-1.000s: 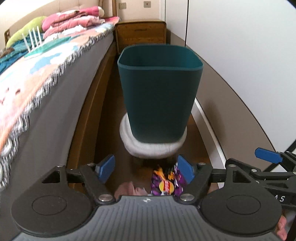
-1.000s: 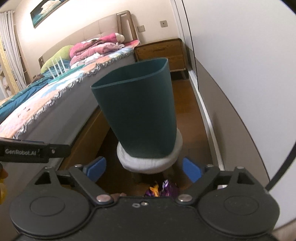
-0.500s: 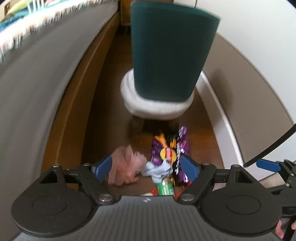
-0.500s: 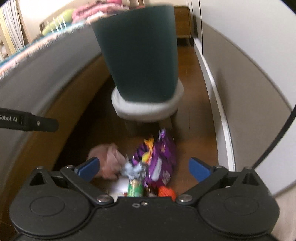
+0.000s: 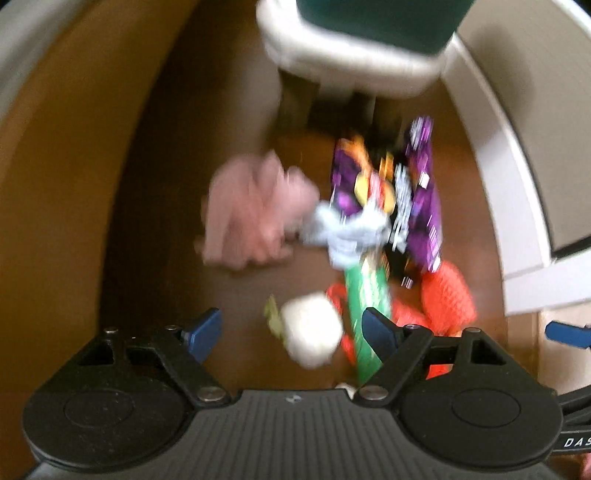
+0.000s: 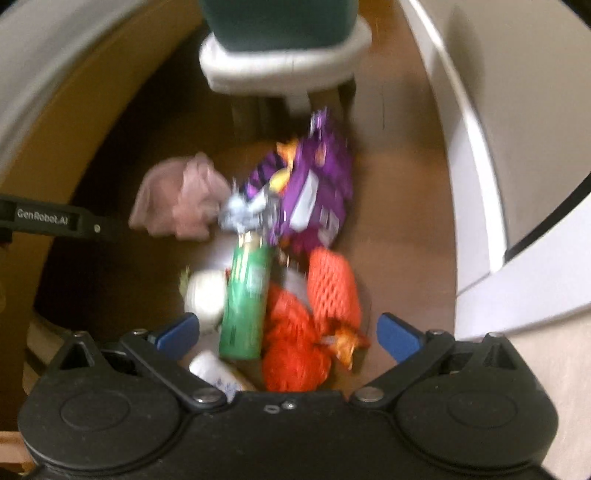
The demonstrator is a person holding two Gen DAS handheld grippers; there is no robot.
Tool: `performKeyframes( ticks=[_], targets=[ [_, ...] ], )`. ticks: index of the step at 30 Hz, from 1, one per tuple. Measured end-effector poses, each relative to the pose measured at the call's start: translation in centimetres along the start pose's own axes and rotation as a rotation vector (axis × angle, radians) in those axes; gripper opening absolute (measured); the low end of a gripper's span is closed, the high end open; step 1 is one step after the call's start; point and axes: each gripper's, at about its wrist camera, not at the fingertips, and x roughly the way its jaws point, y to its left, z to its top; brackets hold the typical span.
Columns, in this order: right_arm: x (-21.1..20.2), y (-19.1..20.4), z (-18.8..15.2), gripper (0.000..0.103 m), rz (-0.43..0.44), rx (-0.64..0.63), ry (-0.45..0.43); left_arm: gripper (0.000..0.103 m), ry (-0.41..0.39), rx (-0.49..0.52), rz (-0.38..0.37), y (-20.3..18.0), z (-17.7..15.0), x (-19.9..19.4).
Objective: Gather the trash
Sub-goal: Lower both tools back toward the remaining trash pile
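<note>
A pile of trash lies on the wooden floor: a purple snack bag (image 5: 417, 199) (image 6: 314, 184), a pink crumpled tissue (image 5: 251, 210) (image 6: 181, 199), a grey-blue wad (image 5: 347, 229), a green wrapper (image 5: 365, 295) (image 6: 245, 295), a white ball of paper (image 5: 310, 332) (image 6: 205, 295) and orange foam netting (image 5: 443, 295) (image 6: 325, 291). The dark green bin (image 5: 376, 22) (image 6: 277, 22) stands on a white round stool (image 5: 351, 70) (image 6: 280, 70) beyond the pile. My left gripper (image 5: 291, 328) and right gripper (image 6: 288, 332) are both open and empty above the pile. Both views are blurred.
The bed's wooden side panel (image 5: 55, 184) runs along the left. A white wall with a skirting board (image 5: 498, 166) runs along the right. The left gripper's arm (image 6: 55, 221) shows in the right wrist view.
Both grippers have tilted down toward the floor. The bin has slid to the top of the views and the trash pile has come fully into view.
</note>
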Motion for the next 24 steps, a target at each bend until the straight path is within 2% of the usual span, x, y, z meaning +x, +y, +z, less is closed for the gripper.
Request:
performKeyframes(
  ticks=[6, 11, 16, 20, 24],
  targets=[
    [4.2, 0.9, -1.5, 0.100, -0.012, -0.055, 0.121, 0.083, 0.091, 0.064, 0.023, -0.5, -1.3, 4.9],
    [6.7, 1.7, -2.8, 0.097, -0.031, -0.132, 0.191, 0.083, 0.127, 0.117, 0.054, -1.0, -1.6, 8.2],
    [8.4, 2.2, -3.3, 0.095, -0.028, -0.167, 0.239, 0.082, 0.167, -0.016, -0.037, 0.4, -0.6, 10.9],
    [9.7, 2.4, -3.4, 0.094, -0.038, -0.198, 0.261, 0.083, 0.217, -0.095, -0.061, 1.1, -0.3, 13.2],
    [10.8, 2.0, -3.1, 0.091, -0.042, -0.190, 0.281, 0.083, 0.234, -0.149, -0.092, 1.4, -0.1, 14.7]
  ],
)
